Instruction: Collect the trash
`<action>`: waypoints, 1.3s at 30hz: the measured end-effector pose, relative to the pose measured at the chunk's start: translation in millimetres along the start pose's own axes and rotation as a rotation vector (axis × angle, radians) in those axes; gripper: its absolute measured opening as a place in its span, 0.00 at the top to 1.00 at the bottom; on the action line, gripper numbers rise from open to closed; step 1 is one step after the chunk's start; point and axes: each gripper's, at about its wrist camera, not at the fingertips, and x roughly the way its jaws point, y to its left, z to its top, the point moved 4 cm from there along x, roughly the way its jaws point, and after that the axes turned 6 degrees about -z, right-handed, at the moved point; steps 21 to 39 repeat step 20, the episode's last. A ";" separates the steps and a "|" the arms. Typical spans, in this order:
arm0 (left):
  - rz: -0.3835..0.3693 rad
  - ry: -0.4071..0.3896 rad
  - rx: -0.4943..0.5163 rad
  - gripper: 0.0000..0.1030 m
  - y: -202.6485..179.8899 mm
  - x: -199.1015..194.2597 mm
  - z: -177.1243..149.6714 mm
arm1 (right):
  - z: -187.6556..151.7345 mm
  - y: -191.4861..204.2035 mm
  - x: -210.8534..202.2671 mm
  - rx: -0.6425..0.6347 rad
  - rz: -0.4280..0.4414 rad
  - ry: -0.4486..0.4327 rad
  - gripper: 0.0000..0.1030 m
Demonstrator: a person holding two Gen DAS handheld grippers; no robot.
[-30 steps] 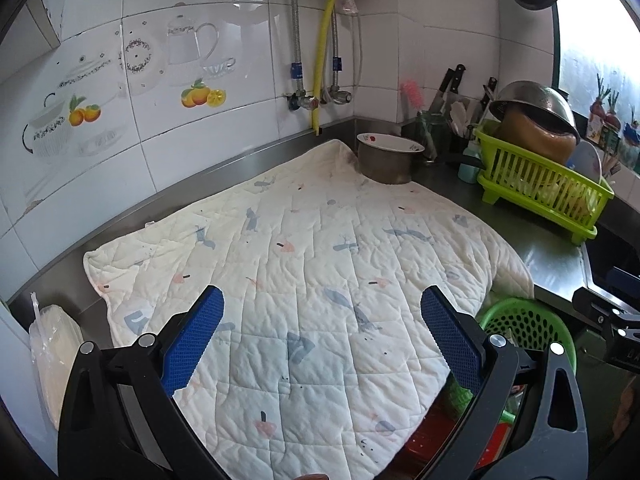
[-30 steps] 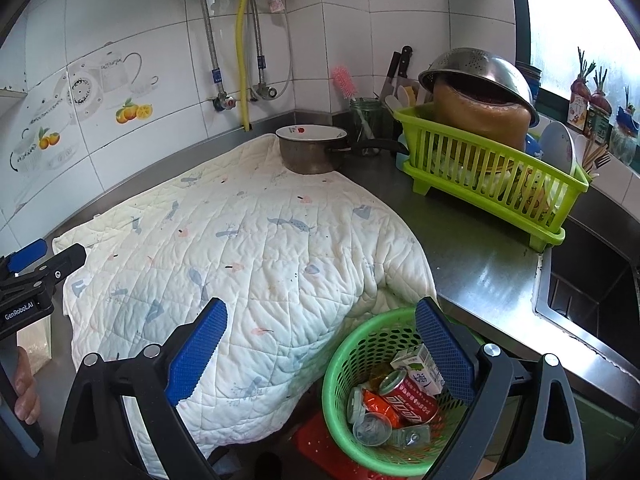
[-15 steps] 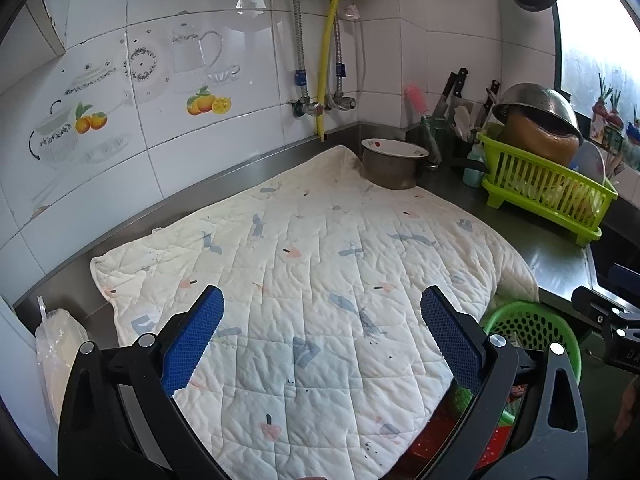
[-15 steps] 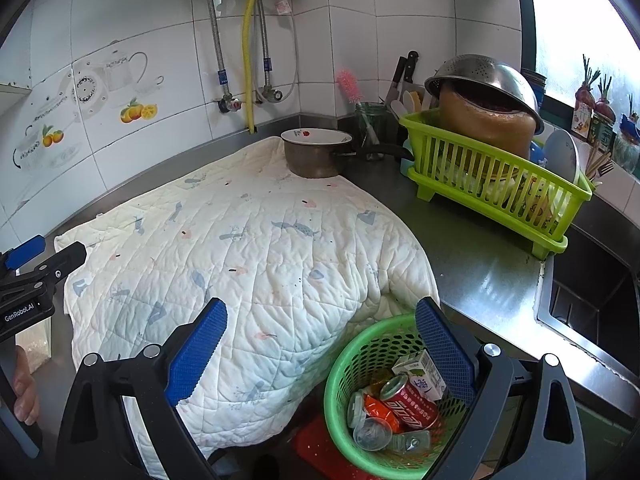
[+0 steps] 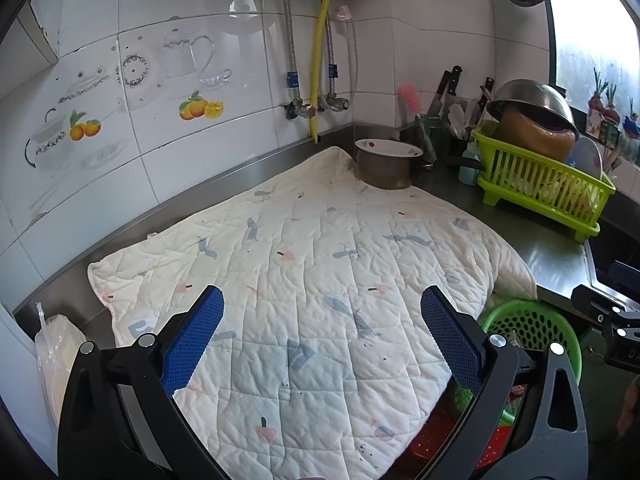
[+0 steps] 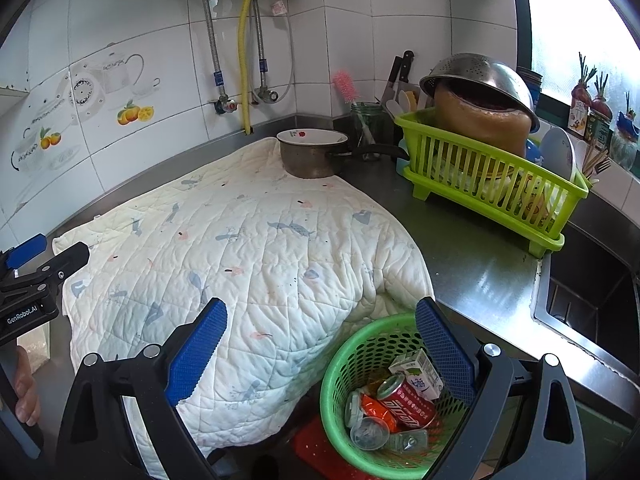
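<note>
Hovering over the near edge of the bench (image 6: 480,276), both tongs are spread wide and hold nothing: the left tongs (image 5: 322,336) hang above the quilted cloth (image 5: 320,272), the right tongs (image 6: 320,348) above the cloth's edge and the green basket (image 6: 340,364). Judging by this, the collecting looks finished or nearly so, since no loose trash shows on the cloth or the bare steel. The next move would call for a check of the surface, or for lifting the basket by its rim.

The trash lies in the basket, just beside the hanging edge of the cloth: a red can (image 6: 404,400), a small white carton (image 6: 418,368), an orange wrapper (image 6: 374,408) and clear plastic cups (image 6: 370,434).

Farther back a metal pot (image 6: 310,158) stands at the cloth's far corner, and a green dish rack (image 6: 492,184) sits beyond.
</note>
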 end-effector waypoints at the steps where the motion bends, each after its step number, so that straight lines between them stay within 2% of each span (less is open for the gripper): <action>1: -0.001 0.000 0.002 0.05 -0.4 0.0 0.0 | 0.1 -0.1 -0.2 0.000 0.000 -0.001 0.11; 39: 0.008 -0.004 -0.009 0.05 4.9 -2.7 -1.5 | -1.3 3.2 -3.3 -0.013 0.012 -0.002 0.11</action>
